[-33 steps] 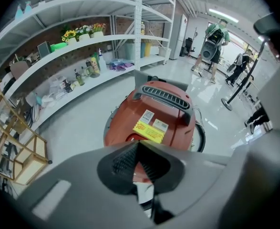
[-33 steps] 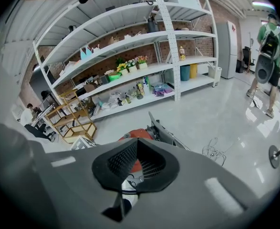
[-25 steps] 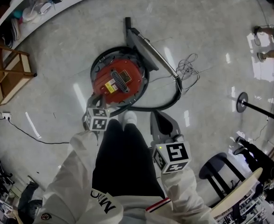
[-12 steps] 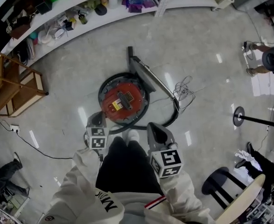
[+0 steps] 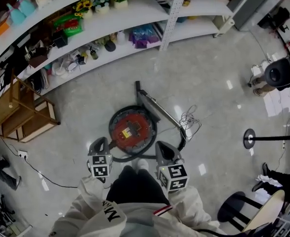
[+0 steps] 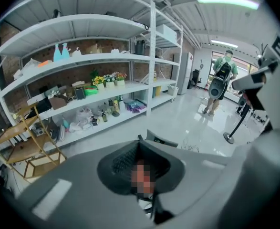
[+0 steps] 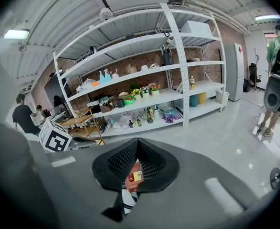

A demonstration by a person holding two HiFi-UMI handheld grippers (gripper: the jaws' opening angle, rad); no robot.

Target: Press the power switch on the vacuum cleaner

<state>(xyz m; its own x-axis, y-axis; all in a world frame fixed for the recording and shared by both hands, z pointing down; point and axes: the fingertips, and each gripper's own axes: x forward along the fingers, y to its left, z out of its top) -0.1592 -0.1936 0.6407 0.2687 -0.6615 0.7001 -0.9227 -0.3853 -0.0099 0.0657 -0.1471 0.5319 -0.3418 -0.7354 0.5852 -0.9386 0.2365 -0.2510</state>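
The vacuum cleaner (image 5: 131, 131) is a round red canister with a black rim, standing on the grey floor just ahead of my feet. Its hose (image 5: 183, 133) curls round the right side, and the wand (image 5: 157, 107) lies slanted behind it, next to a tangle of cable (image 5: 190, 118). My left gripper (image 5: 98, 143) hangs shut near the canister's lower left, apart from it. My right gripper (image 5: 163, 148) hangs shut at its lower right, also apart. Neither holds anything. In the right gripper view a slice of the red canister (image 7: 135, 176) shows through the hollow between the jaws.
White shelves (image 5: 110, 14) full of small goods curve along the back. A wooden rack (image 5: 16, 113) stands at the left, with a floor cable (image 5: 41, 177) near it. At the right are a stand base (image 5: 250, 138), a black stool (image 5: 233, 206) and a person (image 5: 279, 73).
The view has pulled back and up, so the vacuum looks smaller and the shelves have come into sight. Both grippers sit a little further from the canister, still shut.
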